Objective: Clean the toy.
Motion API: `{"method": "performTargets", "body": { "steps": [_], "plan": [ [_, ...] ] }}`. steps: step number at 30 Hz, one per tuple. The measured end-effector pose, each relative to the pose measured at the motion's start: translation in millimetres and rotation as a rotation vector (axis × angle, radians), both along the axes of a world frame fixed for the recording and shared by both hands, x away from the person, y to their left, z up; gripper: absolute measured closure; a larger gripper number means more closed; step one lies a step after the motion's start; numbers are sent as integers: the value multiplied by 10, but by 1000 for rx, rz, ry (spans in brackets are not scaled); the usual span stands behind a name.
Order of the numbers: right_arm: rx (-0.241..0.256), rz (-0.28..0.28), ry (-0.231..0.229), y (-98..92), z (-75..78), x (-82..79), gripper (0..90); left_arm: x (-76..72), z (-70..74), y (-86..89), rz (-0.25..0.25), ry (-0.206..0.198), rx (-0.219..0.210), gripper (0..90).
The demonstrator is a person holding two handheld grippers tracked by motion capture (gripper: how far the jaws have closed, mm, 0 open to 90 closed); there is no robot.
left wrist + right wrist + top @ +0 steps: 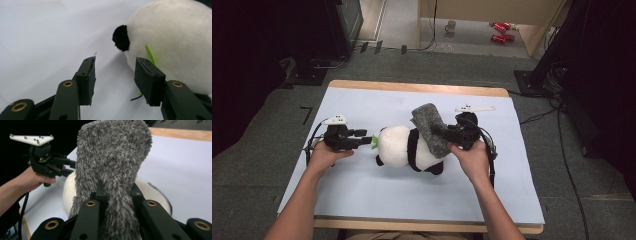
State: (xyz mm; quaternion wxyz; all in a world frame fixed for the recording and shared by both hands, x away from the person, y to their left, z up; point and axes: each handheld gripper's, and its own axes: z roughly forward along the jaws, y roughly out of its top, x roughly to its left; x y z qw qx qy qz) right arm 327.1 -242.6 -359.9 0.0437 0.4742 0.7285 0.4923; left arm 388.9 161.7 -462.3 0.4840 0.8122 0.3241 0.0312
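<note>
Progress, midway by my read: right claw (113, 195) clamps grey fuzzy cloth (112, 157) over plush panda (407, 147), draping unfinished; left claw (115, 75) gapes empty beside its head.

My table (362, 190) has a pale blue sheet (377, 105) over it, and wood shows along the far edge. Past the far edge, on the floor, I see a mug (451, 26) and two red cans (501, 31) lying near each other.

Clamped between the right gripper (117, 195) jaws, a grey fuzzy cloth (113, 157) rises above them over a white plush toy (70, 192), the left gripper (71, 168) beyond on the left.
</note>
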Motion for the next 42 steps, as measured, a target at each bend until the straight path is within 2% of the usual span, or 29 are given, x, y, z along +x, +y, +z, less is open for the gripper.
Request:
{"method": "performTargets", "body": {
  "steps": [6,9,14,18,22,23,27,32,34,38,41,42],
  "plan": [
    [15,-69,-13,-265,36,50,767,-26,16,-36,-13,-26,0,505],
    [-20,-123,-16,-419,-3,90,767,-21,17,-16,-10,-29,17,493],
    [-52,-184,4,-642,-180,161,766,-19,19,1,-3,-38,21,475],
    [-84,-221,7,-750,-386,230,758,-6,3,30,19,-44,38,461],
    [-139,-232,25,-797,-618,312,752,18,-25,58,38,-35,51,454],
    [-150,-237,43,-796,-678,336,751,22,-29,64,41,-31,53,450],
    [-217,-225,76,-728,-857,436,732,27,-39,75,52,-28,57,446],
    [-236,-223,92,-715,-977,519,715,33,-65,72,55,-23,74,438],
    [-245,-228,91,-715,-1013,543,667,36,-75,67,58,-28,81,437],
    [-230,-216,93,-725,-1077,589,487,41,-89,59,73,-27,93,439],
    [-212,-221,86,-737,-1062,584,418,39,-94,59,79,-31,104,439],
    [-218,-219,69,-747,-1045,576,402,37,-95,58,80,-33,106,439]
  ]
}}
